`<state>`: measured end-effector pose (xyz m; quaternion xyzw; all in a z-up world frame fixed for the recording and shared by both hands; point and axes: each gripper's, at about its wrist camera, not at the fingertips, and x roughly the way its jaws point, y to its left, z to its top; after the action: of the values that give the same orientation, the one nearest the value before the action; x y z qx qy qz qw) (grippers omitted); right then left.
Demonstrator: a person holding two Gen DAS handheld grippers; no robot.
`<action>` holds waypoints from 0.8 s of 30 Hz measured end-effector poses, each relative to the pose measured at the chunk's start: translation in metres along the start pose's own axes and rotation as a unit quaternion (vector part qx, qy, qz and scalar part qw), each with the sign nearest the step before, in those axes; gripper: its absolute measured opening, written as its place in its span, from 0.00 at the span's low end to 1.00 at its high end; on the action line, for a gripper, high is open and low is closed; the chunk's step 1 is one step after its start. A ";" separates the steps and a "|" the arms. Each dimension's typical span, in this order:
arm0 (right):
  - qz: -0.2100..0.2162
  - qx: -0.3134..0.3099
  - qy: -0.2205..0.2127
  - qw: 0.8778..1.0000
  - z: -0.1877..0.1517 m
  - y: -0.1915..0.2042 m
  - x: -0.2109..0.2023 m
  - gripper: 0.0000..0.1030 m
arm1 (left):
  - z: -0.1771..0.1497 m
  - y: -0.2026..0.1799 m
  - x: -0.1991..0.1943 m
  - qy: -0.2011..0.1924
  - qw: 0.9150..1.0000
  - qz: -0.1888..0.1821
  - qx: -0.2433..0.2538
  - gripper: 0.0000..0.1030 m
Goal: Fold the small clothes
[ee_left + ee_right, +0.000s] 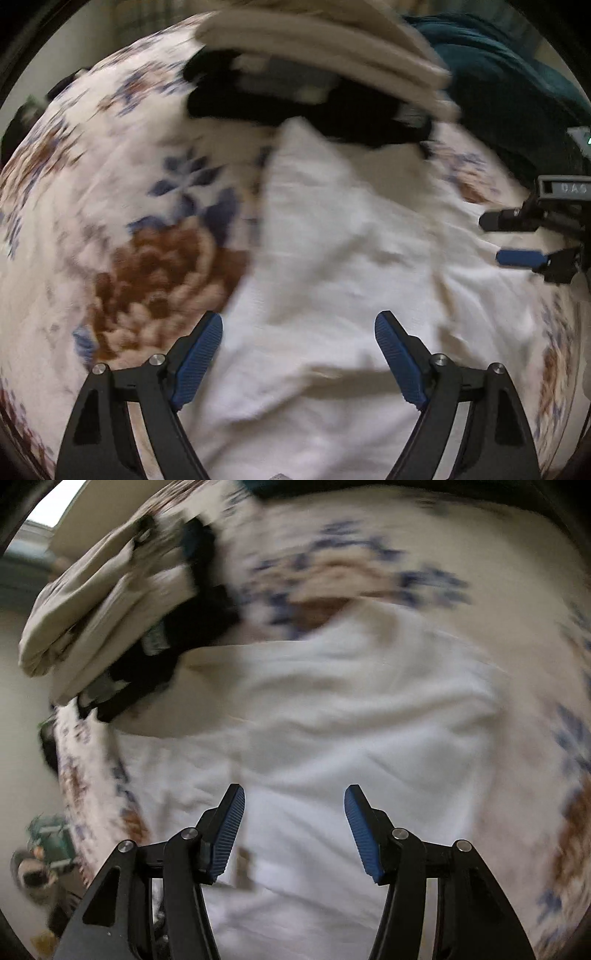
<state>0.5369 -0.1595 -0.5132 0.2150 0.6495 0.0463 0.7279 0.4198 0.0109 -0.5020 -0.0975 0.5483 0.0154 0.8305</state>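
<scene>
A white garment (332, 258) lies spread and wrinkled on a floral bedspread (129, 221). At its 12 o'clock edge sits a pile of black (332, 110) and beige clothes (314, 48), with a teal cloth (509, 92) at 1 o'clock. The left gripper (298, 325) hangs over the garment, fingers wide, holding nothing. The right gripper (294, 797), also wide and empty, hovers over it too.

Left hand-held gripper (298, 363): matte black angular linkage arms showing triangular cutouts, silver round screws (157, 359) sitting at pivots, blue ribbed pads (195, 363) lining inner finger faces. Right hand-held gripper (294, 834): showing same build, black arms, silver pivot screws, blue ridged pads (226, 836). From left wrist view, right unit's black body bearing faint embossed lettering, too blurred for reading.
</scene>
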 end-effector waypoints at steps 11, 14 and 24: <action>-0.071 -0.214 0.026 0.974 0.021 0.092 0.073 0.05 | -0.006 0.026 0.018 0.028 0.998 0.032 -0.043 0.82; -0.081 -0.212 -0.019 0.974 0.010 0.094 0.052 0.05 | -0.004 0.028 0.013 0.025 0.998 0.021 -0.055 0.82; -0.102 -0.124 0.007 0.987 0.009 0.057 0.036 0.09 | -0.003 0.031 0.016 0.035 0.998 0.027 -0.047 0.82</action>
<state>0.5632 -0.0979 -0.5252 0.0554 0.6623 0.0537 0.7452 0.4197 0.0399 -0.5227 -0.1224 0.5779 0.0600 0.8047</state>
